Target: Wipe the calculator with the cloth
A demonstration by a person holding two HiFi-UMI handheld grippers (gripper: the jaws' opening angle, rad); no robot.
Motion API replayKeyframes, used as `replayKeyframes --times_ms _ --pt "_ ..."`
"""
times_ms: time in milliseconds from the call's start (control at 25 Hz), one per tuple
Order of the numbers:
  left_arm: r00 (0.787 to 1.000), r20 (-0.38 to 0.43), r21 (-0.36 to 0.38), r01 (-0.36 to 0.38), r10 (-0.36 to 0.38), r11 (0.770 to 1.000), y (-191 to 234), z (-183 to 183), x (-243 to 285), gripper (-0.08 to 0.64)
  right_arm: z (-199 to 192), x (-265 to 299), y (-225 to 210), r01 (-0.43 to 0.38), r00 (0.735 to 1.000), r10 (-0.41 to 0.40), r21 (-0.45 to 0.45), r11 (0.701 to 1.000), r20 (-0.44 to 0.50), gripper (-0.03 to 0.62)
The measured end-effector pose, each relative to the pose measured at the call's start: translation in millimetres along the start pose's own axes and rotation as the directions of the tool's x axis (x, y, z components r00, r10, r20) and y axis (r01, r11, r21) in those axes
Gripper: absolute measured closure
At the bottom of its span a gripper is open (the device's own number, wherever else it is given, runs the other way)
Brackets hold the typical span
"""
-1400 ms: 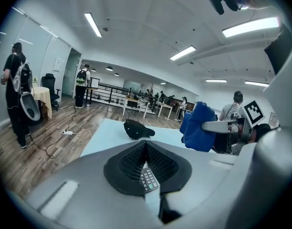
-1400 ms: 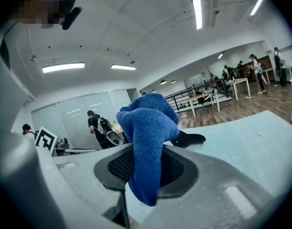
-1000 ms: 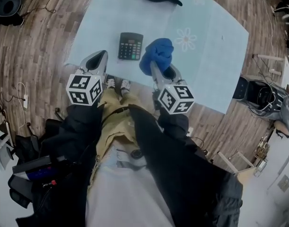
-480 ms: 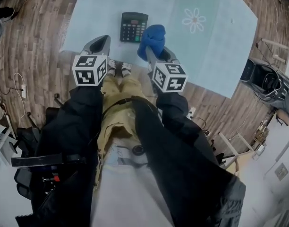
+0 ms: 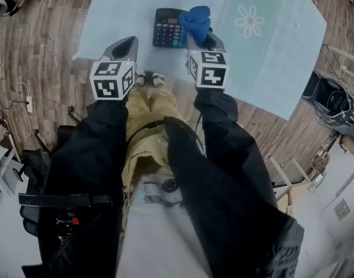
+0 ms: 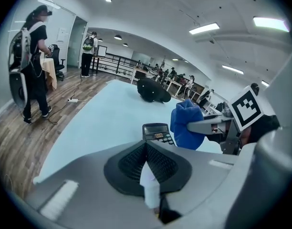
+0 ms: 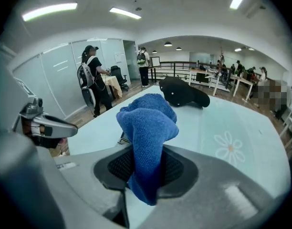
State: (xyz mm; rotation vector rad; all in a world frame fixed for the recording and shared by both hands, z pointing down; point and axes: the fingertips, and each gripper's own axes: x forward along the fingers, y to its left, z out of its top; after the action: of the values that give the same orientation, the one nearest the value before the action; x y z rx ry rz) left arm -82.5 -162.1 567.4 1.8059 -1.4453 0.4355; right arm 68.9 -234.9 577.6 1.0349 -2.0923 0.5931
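A black calculator (image 5: 166, 35) lies flat on the pale blue table (image 5: 119, 10), near its front edge. My right gripper (image 5: 199, 35) is shut on a bunched blue cloth (image 5: 195, 19), which hangs over the calculator's right side; whether it touches the calculator I cannot tell. In the right gripper view the cloth (image 7: 148, 123) fills the jaws, and only a sliver of the calculator (image 7: 122, 138) shows behind it. My left gripper (image 5: 125, 46) is shut and holds nothing, at the table's front edge, left of the calculator. Its own view shows the calculator (image 6: 157, 131) and cloth (image 6: 185, 124) just ahead.
A black bag-like thing (image 7: 185, 93) lies at the far end of the table. A white flower print (image 5: 250, 21) marks the table to the right. People with backpacks (image 6: 29, 56) stand on the wooden floor to the left. Cables and chairs ring the table.
My right gripper has carried the cloth forward and left, from beside the calculator to over its right side. The left gripper stays at the table's front edge.
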Motion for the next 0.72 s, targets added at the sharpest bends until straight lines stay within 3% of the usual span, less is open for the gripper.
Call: replayKeyframes --times_ms 160,480,720 --pt "1.000 -0.003 -0.009 -0.001 0.001 1.000 1.5 -0.7 -1.0 0.557 1.5 24.5 0.3 0.025 0.999 -0.029 -0.088 0.996 -0.043 0.480" --pt "1.000 -0.023 -0.024 -0.019 0.018 1.000 14.7 -16.2 -3.9 0.557 -17.5 51.4 45.1 -0.026 0.995 0.008 -0.178 0.984 -0.104 0.482" --pt "1.000 -0.007 -0.022 -0.022 0.022 1.000 16.4 -25.9 -18.0 0.557 -41.7 37.7 77.3 -0.064 0.993 0.043 -0.197 0.978 -0.111 0.482"
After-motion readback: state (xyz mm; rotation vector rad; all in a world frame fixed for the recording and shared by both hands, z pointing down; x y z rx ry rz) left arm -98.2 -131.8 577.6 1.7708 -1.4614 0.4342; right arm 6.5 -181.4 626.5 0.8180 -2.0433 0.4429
